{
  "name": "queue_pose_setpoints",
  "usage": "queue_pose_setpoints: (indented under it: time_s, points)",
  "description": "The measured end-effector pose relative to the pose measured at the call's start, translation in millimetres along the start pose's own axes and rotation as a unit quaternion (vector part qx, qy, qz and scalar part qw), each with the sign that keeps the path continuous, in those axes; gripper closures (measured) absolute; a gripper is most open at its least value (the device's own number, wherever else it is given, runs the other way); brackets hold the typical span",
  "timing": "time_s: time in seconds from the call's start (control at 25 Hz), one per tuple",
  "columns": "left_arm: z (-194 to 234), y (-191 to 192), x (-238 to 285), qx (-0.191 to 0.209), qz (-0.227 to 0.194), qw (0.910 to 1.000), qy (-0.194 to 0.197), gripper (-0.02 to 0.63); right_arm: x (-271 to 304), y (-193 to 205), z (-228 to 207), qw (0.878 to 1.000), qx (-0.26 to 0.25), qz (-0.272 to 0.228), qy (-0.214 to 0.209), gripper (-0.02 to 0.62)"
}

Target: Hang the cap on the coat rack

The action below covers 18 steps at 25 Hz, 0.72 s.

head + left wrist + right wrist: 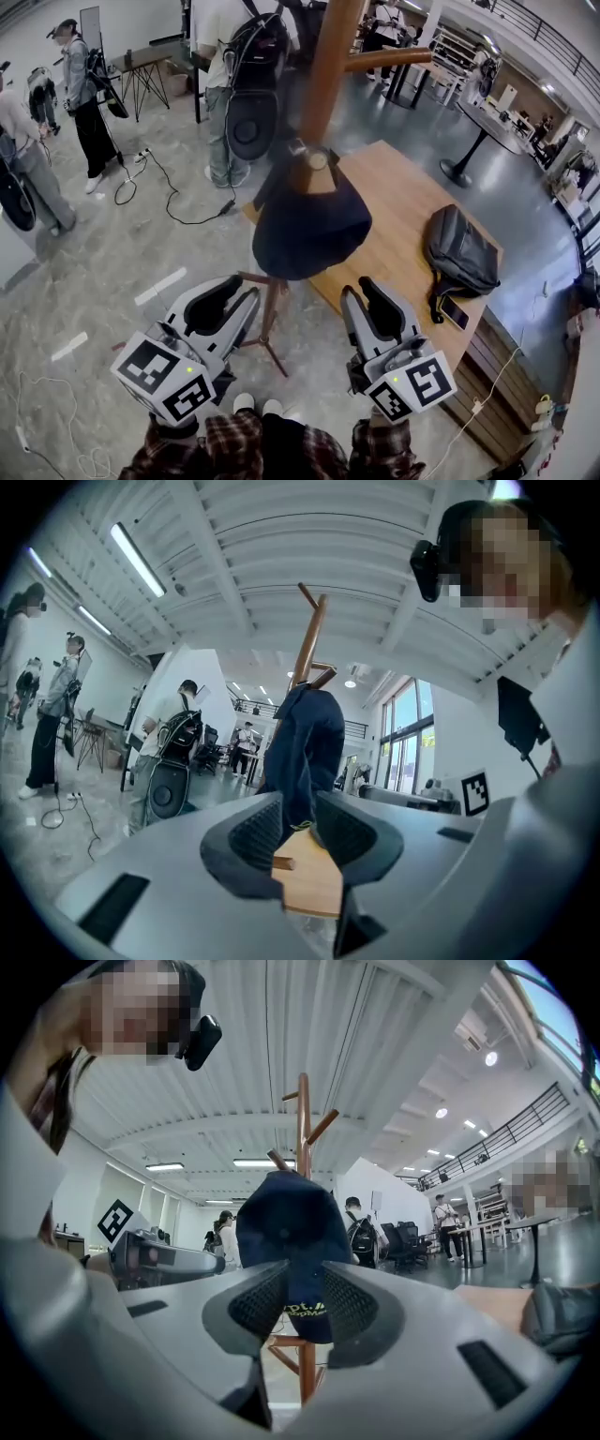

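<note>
A dark navy cap (309, 225) hangs on a peg of the wooden coat rack (328, 66), free of both grippers. My left gripper (225, 305) is below and to the left of the cap, its jaws open and empty. To the cap's lower right, my right gripper (380, 309) is also open with nothing in it. The left gripper view shows the cap (309, 752) side-on beyond the open jaws (298, 832), with the rack pole (307, 644) rising above it. In the right gripper view the cap (286, 1232) hangs ahead of the parted jaws (302, 1302), under the rack's pegs (303, 1119).
A wooden table (403, 187) stands just behind the rack, with a black backpack (459, 248) and a phone (454, 311) on it. The rack's legs (272, 323) spread between my grippers. People (225, 84) stand at the back left, and cables (169, 192) trail across the floor.
</note>
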<state>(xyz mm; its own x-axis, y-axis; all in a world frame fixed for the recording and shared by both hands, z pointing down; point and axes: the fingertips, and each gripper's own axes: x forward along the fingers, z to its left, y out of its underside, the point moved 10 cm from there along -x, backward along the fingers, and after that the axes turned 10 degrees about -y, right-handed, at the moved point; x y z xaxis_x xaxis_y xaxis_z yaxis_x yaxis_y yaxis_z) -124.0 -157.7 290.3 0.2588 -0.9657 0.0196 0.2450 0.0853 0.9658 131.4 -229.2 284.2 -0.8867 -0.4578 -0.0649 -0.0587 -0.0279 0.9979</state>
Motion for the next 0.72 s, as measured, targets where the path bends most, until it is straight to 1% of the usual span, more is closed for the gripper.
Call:
queue_pose_setpoints:
  time_s: [0.12,0.2,0.24,0.32,0.36,0.44,0.48,0.56,0.72]
  points:
    - [-12.5,17.4,-2.0,-0.035,-0.005,0.9994,0.005,0.495,-3.7,15.8,16.4,1.000,0.006,0.002,-0.001,0.495]
    - [-20.5,28.2,-0.8,-0.045,0.000,0.9990,0.008,0.495,-3.7,26.0,26.5,1.000,0.010,0.013,-0.009,0.495]
    - [-24.2,33.3,0.3,-0.043,0.004,0.9990,0.007,0.495,-3.0,30.7,30.9,1.000,0.010,0.020,-0.014,0.496]
    - [-30.8,41.2,2.4,-0.025,0.010,0.9996,0.001,0.497,-1.5,38.3,37.6,0.999,0.009,0.032,-0.017,0.504]
    - [-33.6,44.2,3.8,-0.013,0.011,0.9998,-0.003,0.499,-1.2,41.2,39.4,0.999,0.010,0.035,-0.016,0.530]
    - [-38.1,50.1,7.1,0.006,0.013,0.9999,-0.008,0.552,-1.1,45.6,40.1,0.999,0.014,0.034,-0.015,0.566]
    - [-39.7,53.0,8.8,0.011,0.017,0.9998,-0.007,0.577,-0.8,47.2,39.9,0.999,0.015,0.034,-0.016,0.572]
    - [-41.5,57.2,12.0,0.015,0.025,0.9996,-0.003,0.591,0.6,48.9,39.2,0.999,0.018,0.034,-0.018,0.583]
    - [-45.1,60.6,14.6,0.033,0.029,0.9990,0.001,0.595,0.4,52.4,36.8,0.999,0.027,0.034,-0.023,0.583]
